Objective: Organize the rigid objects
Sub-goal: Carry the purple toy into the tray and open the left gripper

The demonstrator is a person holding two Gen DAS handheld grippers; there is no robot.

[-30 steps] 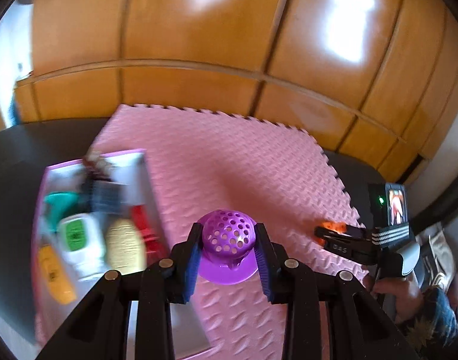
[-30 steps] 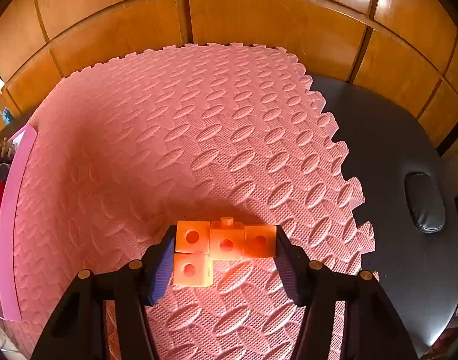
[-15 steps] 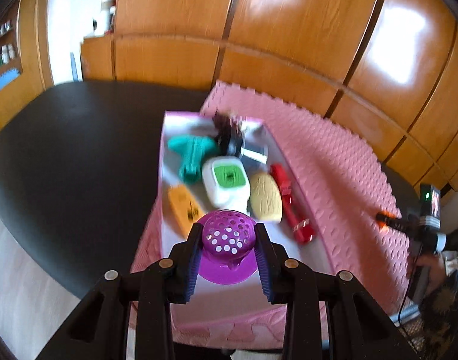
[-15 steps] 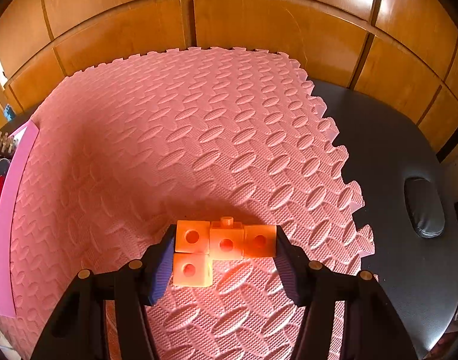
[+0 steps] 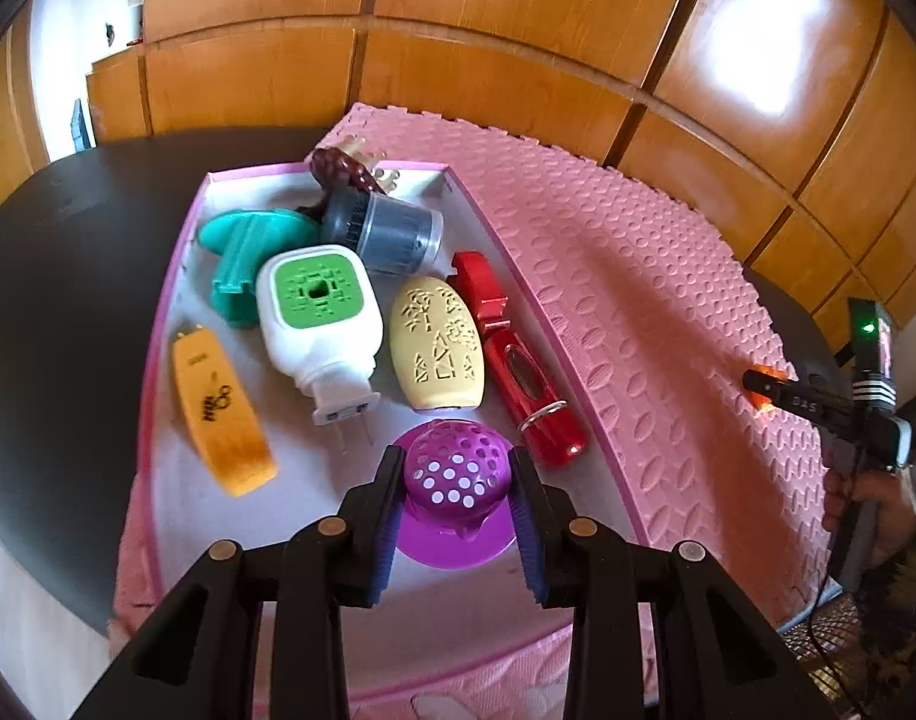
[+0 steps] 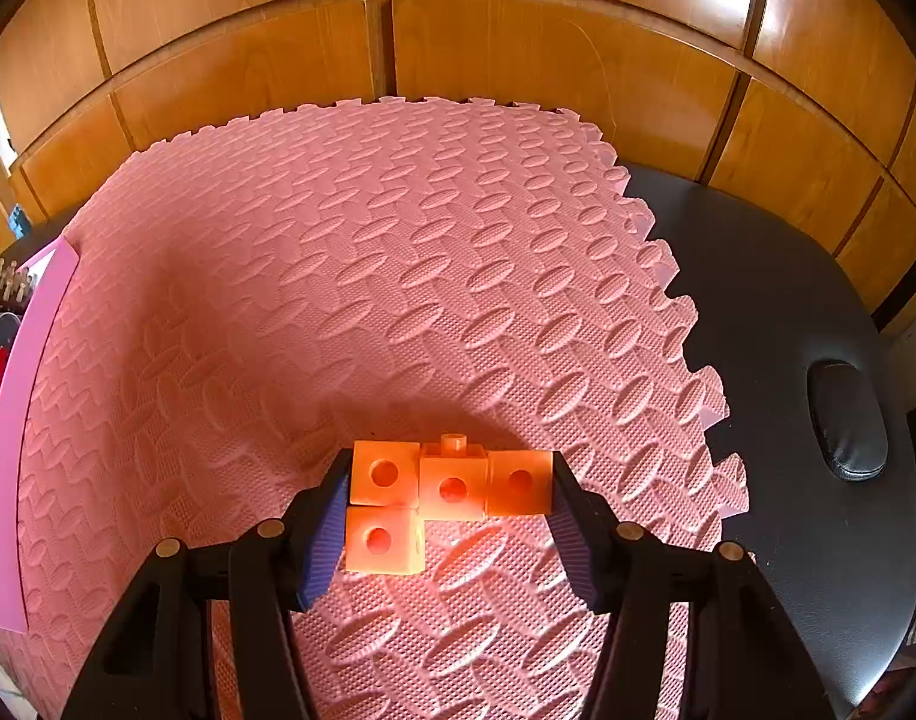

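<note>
The left claw (image 5: 458, 501) is gripping a purple perforated strainer (image 5: 456, 483) by its dome, holding it over the near end of the pink-rimmed tray (image 5: 505, 264). Inside the tray, a cream oval case (image 5: 437, 351) is lying just beyond the strainer, beside a red tool (image 5: 517, 360) and a white plug-in device (image 5: 321, 324). The right claw (image 6: 449, 507) is clamping an orange block cluster (image 6: 440, 495) above the pink foam mat (image 6: 398, 276), well apart from the tray.

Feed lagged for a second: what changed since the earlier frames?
The left gripper, shut on the purple strainer, swung from over the pink mat to above the tray. The right gripper stayed put, clamping the orange blocks.
</note>
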